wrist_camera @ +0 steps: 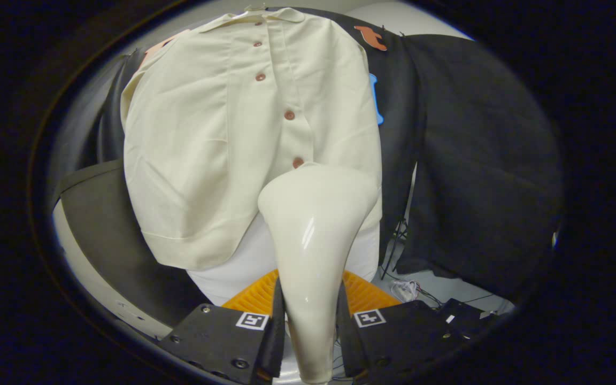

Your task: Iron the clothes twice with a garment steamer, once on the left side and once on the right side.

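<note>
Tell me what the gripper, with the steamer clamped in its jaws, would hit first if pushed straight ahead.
Probably the cream shirt: the gripper is shut on the steamer, whose head sits against or just short of the shirt's lower front, near the bottom button. Depth is unclear.

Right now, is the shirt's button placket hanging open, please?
No, the shirt hangs buttoned shut, while the gripper clamps the steamer at its lower front.

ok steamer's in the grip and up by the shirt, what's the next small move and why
Probably slide the steamer slowly upward along the shirt. The gripper is shut on its handle, one finger on each side, and its head sits low on the shirt, just under the lowest visible button, right of the placket. The fabric above it looks not yet passed over, so an upward stroke would cover that side.
</note>
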### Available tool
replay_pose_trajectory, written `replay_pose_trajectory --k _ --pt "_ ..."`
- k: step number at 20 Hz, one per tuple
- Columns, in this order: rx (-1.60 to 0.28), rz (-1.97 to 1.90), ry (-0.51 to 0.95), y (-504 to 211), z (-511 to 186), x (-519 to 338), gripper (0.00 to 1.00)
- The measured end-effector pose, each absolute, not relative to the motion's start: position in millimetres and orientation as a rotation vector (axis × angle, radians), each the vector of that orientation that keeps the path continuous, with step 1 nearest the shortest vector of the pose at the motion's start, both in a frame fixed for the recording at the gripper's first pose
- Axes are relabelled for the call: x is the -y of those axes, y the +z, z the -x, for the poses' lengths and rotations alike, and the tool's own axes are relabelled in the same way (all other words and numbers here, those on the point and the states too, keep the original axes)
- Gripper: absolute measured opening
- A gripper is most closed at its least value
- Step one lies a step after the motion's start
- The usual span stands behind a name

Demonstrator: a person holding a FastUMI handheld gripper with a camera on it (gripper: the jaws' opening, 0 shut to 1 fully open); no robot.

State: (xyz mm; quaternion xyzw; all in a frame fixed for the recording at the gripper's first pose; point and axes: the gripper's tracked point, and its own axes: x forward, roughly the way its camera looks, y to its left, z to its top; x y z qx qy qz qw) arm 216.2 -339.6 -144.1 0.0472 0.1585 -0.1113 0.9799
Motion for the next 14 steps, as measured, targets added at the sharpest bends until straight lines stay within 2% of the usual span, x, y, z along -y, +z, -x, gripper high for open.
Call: replay_pose_trajectory --k 7,14 --pt "-0.196 -0.067 -0.246 -35.9 -183.8 300.0 0.43" --pt "-0.129 -0.035 -0.201 57.4 -156.5 232.9 0.43"
